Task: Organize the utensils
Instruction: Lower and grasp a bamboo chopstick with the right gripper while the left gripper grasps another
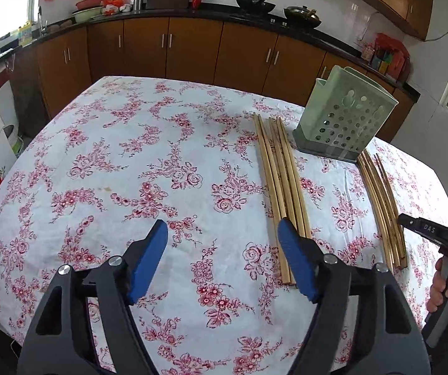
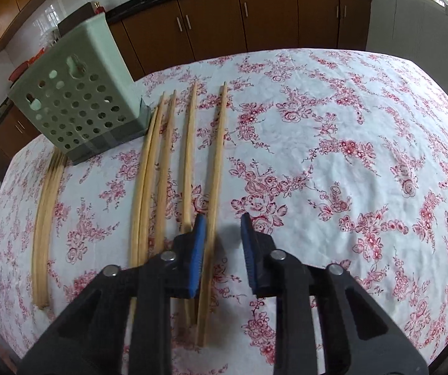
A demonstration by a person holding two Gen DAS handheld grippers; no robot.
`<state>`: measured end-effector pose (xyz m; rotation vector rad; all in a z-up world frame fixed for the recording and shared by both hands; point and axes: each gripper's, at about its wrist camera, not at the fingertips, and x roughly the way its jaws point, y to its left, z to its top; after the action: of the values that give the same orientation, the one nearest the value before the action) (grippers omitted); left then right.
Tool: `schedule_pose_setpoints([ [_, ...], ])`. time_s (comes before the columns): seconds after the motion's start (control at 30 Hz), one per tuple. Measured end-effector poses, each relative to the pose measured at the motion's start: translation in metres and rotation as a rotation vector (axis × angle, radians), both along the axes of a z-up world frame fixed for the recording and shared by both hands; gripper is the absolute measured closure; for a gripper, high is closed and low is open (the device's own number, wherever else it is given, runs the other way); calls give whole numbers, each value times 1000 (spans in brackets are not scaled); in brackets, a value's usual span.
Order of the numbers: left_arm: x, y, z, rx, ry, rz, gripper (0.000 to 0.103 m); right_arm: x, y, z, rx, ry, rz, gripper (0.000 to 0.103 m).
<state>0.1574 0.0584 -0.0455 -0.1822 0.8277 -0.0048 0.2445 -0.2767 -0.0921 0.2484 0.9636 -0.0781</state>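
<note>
A pale green perforated utensil holder stands on the floral tablecloth. One group of several wooden chopsticks lies to its left, a second group to its right. My left gripper is open and empty above the cloth, its right pad beside the near ends of the left group. My right gripper is open and empty; the rightmost chopstick runs between its pads, close to the left one. The right gripper's body shows at the edge of the left wrist view.
The table is covered by a white cloth with red flowers. Brown kitchen cabinets and a dark counter with woks stand behind the table.
</note>
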Motion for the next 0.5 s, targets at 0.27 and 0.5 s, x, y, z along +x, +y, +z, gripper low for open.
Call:
schedule_pose_setpoints([
  [0.27, 35, -23, -16, -41, 74, -127, 65, -11, -22, 3, -82, -31, -62, 95],
  [0.5, 51, -44, -31, -1, 139, -193, 83, -18, -21, 5, -112, -41, -44, 94],
])
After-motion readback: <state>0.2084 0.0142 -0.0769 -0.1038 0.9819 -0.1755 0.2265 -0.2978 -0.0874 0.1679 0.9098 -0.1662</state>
